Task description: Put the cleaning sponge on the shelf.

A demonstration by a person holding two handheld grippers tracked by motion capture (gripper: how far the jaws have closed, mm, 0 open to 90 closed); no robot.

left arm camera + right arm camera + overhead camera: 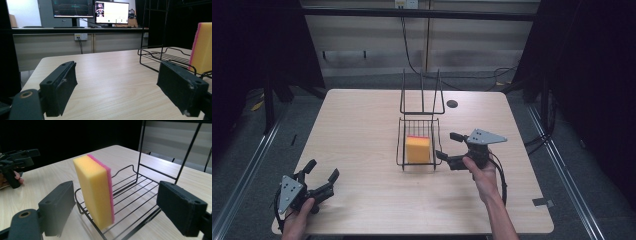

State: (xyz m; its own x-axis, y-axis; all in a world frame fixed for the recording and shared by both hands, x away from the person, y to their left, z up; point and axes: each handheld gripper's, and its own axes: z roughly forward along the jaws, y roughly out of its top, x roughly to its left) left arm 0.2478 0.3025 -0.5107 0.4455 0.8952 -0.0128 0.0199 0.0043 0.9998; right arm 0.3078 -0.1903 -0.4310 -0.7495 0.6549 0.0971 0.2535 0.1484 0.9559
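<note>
a black wire rack (pixel 418 142) sits on the light wooden table (pixel 362 130), and everything here is placed against it. a yellow sponge with a pink scouring layer (pixel 418 149) stands on edge inside the rack's low basket, toward the end nearest the person, with its broad yellow face toward the high view's camera. in the right gripper view the sponge (pixel 96 188) is upright with a slight lean, its lower edge resting on the basket wires near the front rim, the pink layer on the side facing the rack's tall back frame. that back frame rises at the far end of the rack.

the right gripper (pixel 450 146) is just beside the rack's right side, held in the person's right hand (pixel 479 172). its jaws are spread wide, pointing toward the sponge, and they touch neither the sponge nor the wires as far as can be seen; in its own view the sponge sits between and beyond the two black pads.

the left gripper (pixel 321 171) is well apart from the rack, off to its near left by the table's front corner, held in the left hand (pixel 298 217). its jaws are also spread apart and hold nothing. in the left gripper view the rack (pixel 165 56) and the sponge's edge (pixel 202 47) appear farther off on the right, and monitors (pixel 90 11) stand on a desk beyond the table.
</note>
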